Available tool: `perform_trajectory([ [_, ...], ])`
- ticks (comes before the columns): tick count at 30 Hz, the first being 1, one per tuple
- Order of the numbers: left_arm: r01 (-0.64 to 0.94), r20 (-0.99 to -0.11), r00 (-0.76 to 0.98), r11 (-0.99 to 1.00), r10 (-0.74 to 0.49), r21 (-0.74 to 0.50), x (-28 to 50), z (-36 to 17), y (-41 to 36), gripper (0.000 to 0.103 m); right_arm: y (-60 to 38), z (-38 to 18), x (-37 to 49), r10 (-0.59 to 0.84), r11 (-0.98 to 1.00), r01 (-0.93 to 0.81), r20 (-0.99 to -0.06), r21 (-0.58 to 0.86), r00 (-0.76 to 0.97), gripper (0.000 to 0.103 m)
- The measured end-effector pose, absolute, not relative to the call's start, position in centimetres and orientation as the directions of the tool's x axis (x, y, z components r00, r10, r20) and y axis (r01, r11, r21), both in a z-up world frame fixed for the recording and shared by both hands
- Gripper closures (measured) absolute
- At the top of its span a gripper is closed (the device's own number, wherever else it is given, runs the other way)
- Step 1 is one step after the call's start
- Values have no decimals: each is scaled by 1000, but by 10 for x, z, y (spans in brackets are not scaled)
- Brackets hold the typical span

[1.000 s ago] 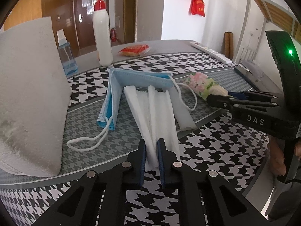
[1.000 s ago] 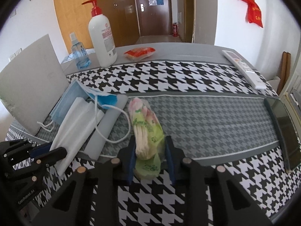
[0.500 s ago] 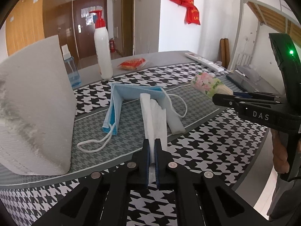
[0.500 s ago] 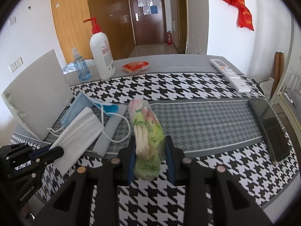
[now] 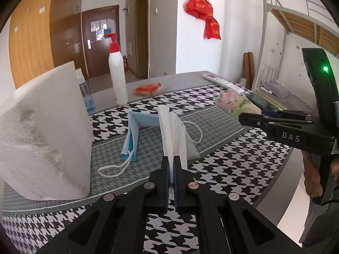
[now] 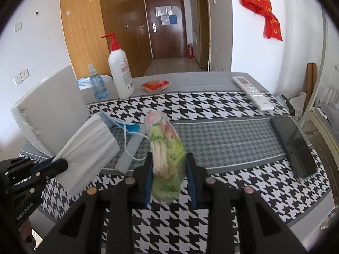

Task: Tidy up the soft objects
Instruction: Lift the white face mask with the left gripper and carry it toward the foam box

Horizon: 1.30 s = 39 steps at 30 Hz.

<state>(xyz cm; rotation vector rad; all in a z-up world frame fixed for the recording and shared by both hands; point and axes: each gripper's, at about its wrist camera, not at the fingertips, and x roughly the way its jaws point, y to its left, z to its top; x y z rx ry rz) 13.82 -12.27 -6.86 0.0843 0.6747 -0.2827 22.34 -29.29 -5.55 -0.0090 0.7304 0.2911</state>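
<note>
Two masks (image 5: 135,135), one tissue pack (image 6: 165,144)

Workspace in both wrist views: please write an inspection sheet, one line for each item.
Surface: table with a black-and-white houndstooth cloth and a grey band.
Job's things: white mask lifted at one end; tissue pack lifted; blue mask lying on the cloth.
Clutter: foam block, pump bottle, spray bottle, red packet, remote, phone.
Grippers: left gripper shut on the white mask; right gripper shut on the tissue pack.
Cables: nothing seen.
Surroundings: brown door, red bags hung on the wall, bunk bed.
</note>
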Motion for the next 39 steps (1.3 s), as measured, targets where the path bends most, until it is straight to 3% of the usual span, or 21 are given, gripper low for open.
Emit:
perform_trajectory([
  [39, 235, -456, 870, 971, -190, 44, 122, -4, -107, 100, -273, 0, 192, 341, 932, -355, -524, 78, 780, 70],
])
